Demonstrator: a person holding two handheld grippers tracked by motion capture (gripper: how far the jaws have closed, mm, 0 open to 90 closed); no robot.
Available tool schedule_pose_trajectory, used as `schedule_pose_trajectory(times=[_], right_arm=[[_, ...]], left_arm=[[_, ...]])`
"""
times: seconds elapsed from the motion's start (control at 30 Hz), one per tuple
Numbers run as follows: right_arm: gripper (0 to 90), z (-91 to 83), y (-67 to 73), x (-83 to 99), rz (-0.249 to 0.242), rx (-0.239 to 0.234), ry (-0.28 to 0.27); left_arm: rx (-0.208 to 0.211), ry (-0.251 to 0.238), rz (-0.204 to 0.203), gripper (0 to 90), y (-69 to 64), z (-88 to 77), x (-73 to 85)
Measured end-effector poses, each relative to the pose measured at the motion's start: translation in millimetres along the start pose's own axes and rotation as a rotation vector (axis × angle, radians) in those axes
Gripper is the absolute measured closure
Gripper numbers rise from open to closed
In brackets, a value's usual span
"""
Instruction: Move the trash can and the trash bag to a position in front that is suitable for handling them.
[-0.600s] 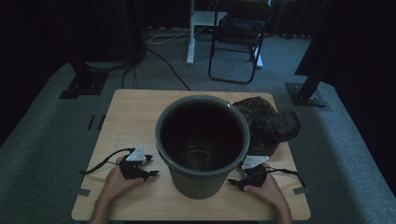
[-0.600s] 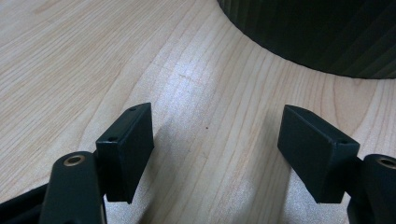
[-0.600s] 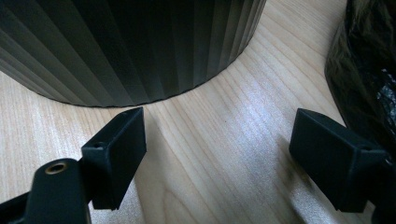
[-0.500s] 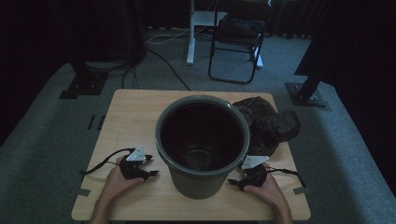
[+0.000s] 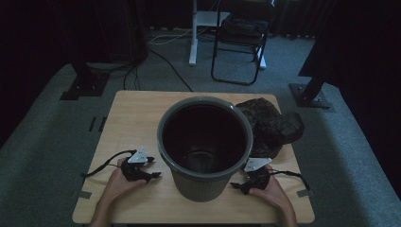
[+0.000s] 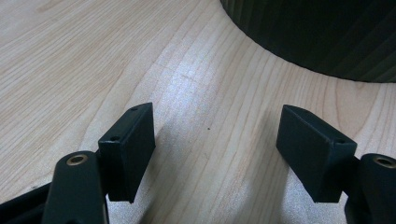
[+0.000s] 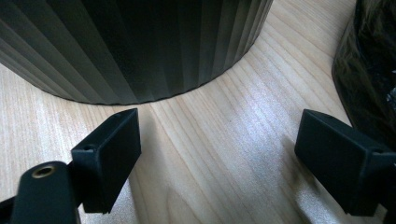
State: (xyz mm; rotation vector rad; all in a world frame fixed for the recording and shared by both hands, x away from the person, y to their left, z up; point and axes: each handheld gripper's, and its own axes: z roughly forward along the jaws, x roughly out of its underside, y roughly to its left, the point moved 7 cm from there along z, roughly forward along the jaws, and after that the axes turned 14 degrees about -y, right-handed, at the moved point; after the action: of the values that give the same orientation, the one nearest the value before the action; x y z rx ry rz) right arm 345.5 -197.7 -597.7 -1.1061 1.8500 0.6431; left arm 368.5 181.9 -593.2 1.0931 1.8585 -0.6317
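Your left gripper (image 5: 150, 168) and right gripper (image 5: 238, 184) rest on the tabletop (image 5: 137, 118) near its front edge, one on either side of the dark ribbed bin (image 5: 204, 142), fingers (image 6: 128, 154) released on both and nothing between them. The bin stands upright toward the front middle of the tabletop, its long axis vertical and its open mouth facing straight up; it looks empty. A crumpled dark bag (image 5: 272, 126) lies just beside the bin toward the right rear corner.

The risk, as it looks from here: the bin is tall and probably light, so a push from one side alone could tip it or slide it toward the front edge. Your right fingers (image 7: 343, 165) sit close to the bag (image 7: 369, 70), and closing there could snag the plastic and drag it against the bin (image 7: 130, 46).
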Motion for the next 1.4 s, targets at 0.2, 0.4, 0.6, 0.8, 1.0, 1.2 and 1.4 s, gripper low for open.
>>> schedule_pose_trajectory(times=[0.2, 0.4, 0.6, 0.8, 1.0, 1.2, 1.4], right_arm=[[14.1, 0.0, -0.1, 0.0, -0.001, 0.0, 0.0], [14.0, 0.0, -0.1, 0.0, 0.0, 0.001, 0.0], [14.1, 0.0, -0.1, 0.0, 0.0, 0.001, 0.0], [14.1, 0.0, -0.1, 0.0, 0.001, 0.0, 0.0], [14.1, 0.0, -0.1, 0.0, 0.001, 0.0, 0.0], [14.1, -0.1, 0.0, 0.0, 0.003, 0.0, 0.0], [14.1, -0.1, -0.2, -0.1, 0.006, -0.002, -0.001]], left_arm=[[0.001, -0.006, 0.002, 37.8, -0.6, -1.7, -0.1], [0.001, 0.012, -0.007, 38.5, -1.1, -3.6, -0.6], [0.026, -0.004, -0.016, 42.5, -7.3, -8.4, -11.9], [0.014, -0.007, 0.003, 42.4, -8.5, -10.9, -19.8], [0.01, -0.032, 0.008, 42.4, -5.7, -16.0, -33.2], [-0.005, -0.05, 0.024, 41.8, -2.5, -21.6, -45.3], [0.005, -0.062, 0.014, 41.9, -4.2, -27.3, -53.7]])
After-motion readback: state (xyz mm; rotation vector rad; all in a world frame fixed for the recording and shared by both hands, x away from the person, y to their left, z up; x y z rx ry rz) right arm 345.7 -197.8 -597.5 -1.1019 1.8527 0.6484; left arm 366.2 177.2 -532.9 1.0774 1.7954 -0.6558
